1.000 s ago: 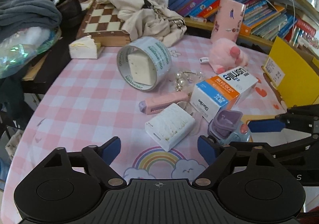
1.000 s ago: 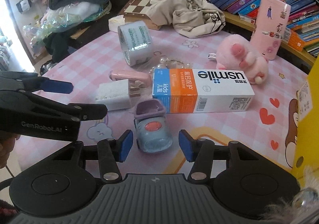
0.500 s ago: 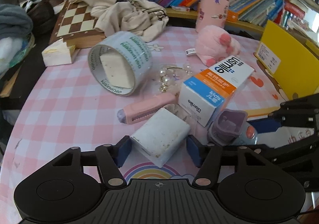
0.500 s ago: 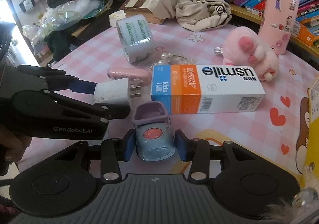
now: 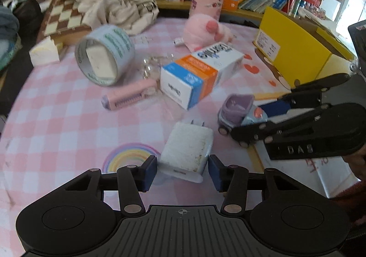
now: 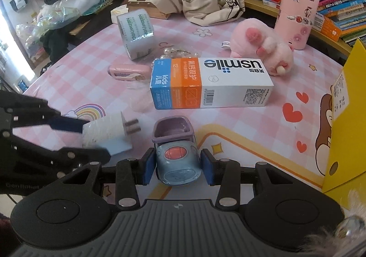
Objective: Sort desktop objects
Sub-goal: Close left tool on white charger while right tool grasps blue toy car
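A white charger plug sits between the blue pads of my left gripper, which is shut on its sides, prongs pointing away. In the right wrist view the charger shows at the left, held by the left gripper. My right gripper is shut on a blue toy car with a purple bucket. The left wrist view shows the car at the right, in the right gripper. I cannot tell whether either object is off the pink checked tablecloth.
A usmile toothpaste box lies mid-table, with a pink clip-like case, beads and a tape roll to its left. Behind are a pink plush, pink canister, chessboard and books. A yellow box stands right.
My left gripper moved in around the charger and shut on it, drawing it away from the box. My right gripper shut on the toy car.
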Tool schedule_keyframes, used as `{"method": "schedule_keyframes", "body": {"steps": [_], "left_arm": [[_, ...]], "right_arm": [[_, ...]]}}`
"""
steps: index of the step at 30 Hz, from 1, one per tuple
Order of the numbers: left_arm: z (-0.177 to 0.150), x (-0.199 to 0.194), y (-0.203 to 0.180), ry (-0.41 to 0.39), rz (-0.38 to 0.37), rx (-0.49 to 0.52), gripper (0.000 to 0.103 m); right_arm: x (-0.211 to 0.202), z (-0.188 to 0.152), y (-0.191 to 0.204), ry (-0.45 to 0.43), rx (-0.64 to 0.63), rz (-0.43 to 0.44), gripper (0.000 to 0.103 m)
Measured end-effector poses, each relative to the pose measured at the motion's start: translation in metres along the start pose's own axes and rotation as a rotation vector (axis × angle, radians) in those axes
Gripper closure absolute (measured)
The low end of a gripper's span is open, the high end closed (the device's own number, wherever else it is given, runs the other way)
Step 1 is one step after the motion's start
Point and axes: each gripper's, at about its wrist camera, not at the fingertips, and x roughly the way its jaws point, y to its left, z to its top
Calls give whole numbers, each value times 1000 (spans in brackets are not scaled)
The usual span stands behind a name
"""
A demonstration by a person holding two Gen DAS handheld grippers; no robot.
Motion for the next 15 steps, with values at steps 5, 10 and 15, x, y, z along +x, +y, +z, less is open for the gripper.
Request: {"method": "schedule_keyframes", "body": {"steps": [5,10,15], "left_arm": [[6,9,-10,-17,31,121,49],[7,16,-12,-1,27,142,49],[6,18,-10,-1,26,128,52]], "right_arm": [[2,2,-2,-2,-1,7,62],[7,5,-4,4,5,21,61],[13,7,-3,7,-2,26,59]]}}
